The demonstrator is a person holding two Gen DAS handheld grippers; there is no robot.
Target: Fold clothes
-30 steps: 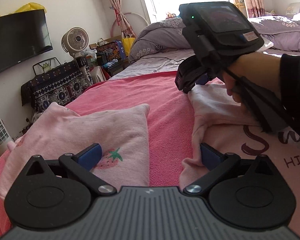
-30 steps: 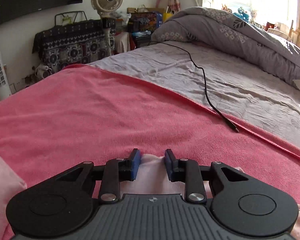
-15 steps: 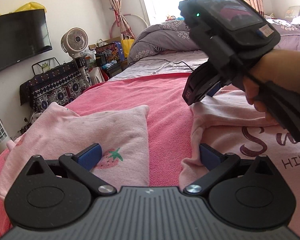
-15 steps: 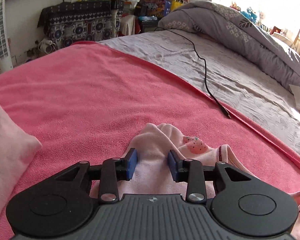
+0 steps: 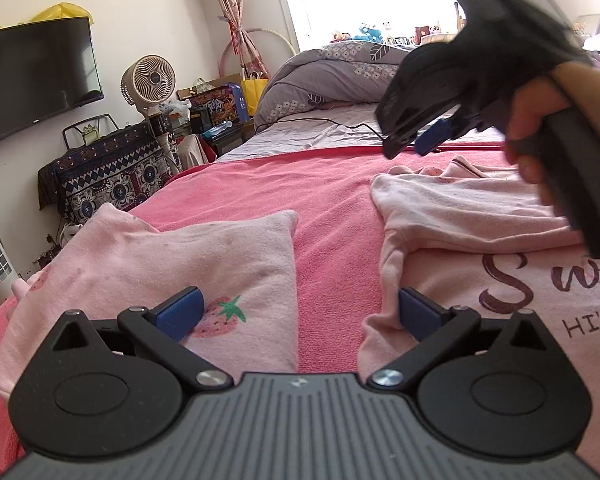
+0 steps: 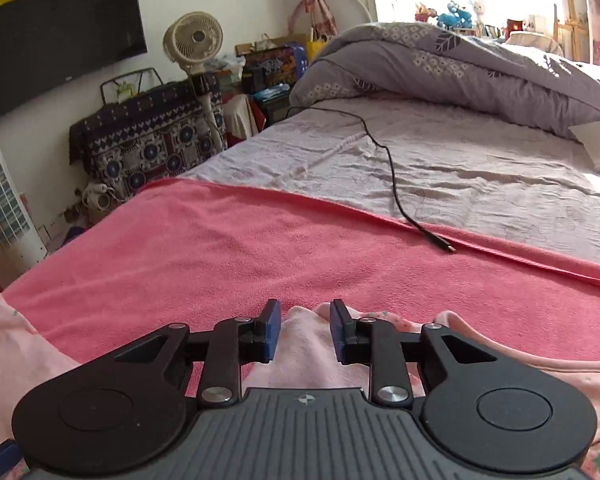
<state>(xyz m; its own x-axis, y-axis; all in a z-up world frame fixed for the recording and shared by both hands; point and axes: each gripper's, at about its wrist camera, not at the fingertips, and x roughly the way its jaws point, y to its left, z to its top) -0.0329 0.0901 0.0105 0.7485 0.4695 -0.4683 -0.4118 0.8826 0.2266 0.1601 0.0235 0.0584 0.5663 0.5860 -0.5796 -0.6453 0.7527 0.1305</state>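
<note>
The left gripper (image 5: 298, 312) hangs low over the bed, its fingers (image 5: 178, 312) spread wide, pinching nothing; one sits over the folded strawberry-print garment (image 5: 160, 256), the other against the pink lettered shirt (image 5: 480, 264). The right gripper (image 6: 304, 330), held in a hand (image 5: 536, 120), is lifted above the shirt's far end, its fingers (image 6: 270, 330) parting with no cloth pinched between them. Both garments lie on the pink towel (image 6: 260, 248) over the bed, near its foot edge. A black cable (image 6: 396, 184) trails across the grey sheet (image 6: 480, 176) beyond.
</note>
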